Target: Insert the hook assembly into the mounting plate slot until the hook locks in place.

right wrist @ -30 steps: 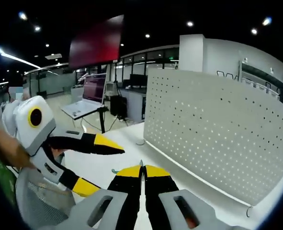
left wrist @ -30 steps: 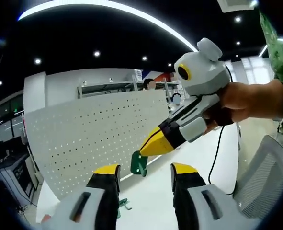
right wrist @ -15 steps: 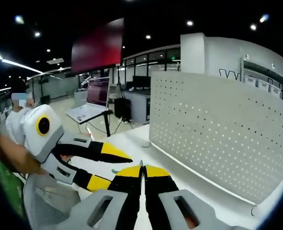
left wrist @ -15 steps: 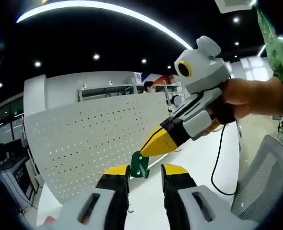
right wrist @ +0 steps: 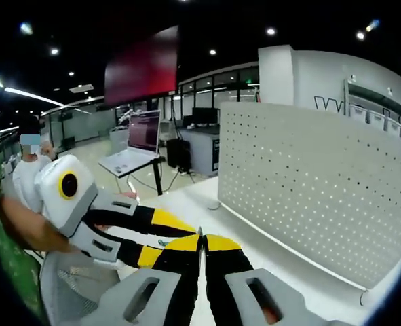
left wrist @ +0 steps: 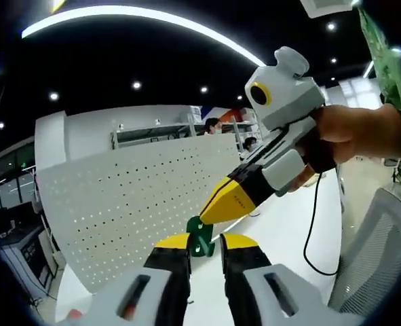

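Right gripper (left wrist: pixel 217 209), entering from 2 o'clock, clamps the green hook (left wrist: pixel 201 236); left gripper (left wrist: pixel 205 242), jaws slightly apart, brackets it at 6 o'clock, before the white pegboard (left wrist: pixel 125 204).

No legible text; dark lettering on far wall (right wrist: pixel 326 103) too partial to read.

green hook (left wrist: pixel 200 236): lower part hidden behind left gripper (left wrist: pixel 204 243) jaws; tip pinched in right gripper (left wrist: pixel 201 219)
pegboard (left wrist: pixel 129 204): lower edge cut by jaws
hook in right gripper view: thin sliver, shape unreadable
left gripper contact with hook: can't tell
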Available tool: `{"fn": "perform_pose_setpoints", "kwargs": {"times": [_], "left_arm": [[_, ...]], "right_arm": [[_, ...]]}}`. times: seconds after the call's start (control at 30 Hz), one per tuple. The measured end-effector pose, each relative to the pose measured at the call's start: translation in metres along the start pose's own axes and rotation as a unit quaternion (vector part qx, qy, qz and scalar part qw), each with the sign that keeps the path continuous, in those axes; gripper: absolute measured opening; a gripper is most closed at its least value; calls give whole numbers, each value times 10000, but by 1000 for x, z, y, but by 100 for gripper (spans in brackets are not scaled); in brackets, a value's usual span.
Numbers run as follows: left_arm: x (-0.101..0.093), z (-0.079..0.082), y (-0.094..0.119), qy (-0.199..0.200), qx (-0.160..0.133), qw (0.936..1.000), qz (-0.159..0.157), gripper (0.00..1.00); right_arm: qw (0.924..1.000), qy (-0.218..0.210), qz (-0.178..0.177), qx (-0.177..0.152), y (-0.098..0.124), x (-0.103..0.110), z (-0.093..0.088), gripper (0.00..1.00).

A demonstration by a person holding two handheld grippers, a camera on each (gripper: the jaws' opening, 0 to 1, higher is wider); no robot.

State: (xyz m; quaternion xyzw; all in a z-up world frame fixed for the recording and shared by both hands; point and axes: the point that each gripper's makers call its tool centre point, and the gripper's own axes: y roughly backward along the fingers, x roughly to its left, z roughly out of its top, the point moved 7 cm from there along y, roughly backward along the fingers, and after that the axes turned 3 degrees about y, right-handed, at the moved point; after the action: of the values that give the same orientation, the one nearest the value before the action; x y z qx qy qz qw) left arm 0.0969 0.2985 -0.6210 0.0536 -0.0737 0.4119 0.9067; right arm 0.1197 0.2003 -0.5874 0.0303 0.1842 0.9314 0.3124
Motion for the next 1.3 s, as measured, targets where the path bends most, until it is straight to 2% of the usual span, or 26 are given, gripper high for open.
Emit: {"fn": "perform_pose_setpoints", "kwargs": {"times": [0.33,0.57,0.73,1.07,1.3], "left_arm": [[4,-1,4,165,-73,9998,105,13],[3,1,2,98,-122,9998,96,9],[2,-4,1,194,-24,9998,70,5],[5,-3,0,243,-105,9996,132,6],[7,-5,0,509,-156,9984,172,7]], "right_arm": [[9999,-100,52,-32,0,3,2,0],[9998,-151,100,-10,0,4,3,0],[9996,-250,101,25,-4,1,0,0],[9995,-320,85,-16,-3,1,1,0],[9991,-412,93,-91,-3,2,4,0]]}}
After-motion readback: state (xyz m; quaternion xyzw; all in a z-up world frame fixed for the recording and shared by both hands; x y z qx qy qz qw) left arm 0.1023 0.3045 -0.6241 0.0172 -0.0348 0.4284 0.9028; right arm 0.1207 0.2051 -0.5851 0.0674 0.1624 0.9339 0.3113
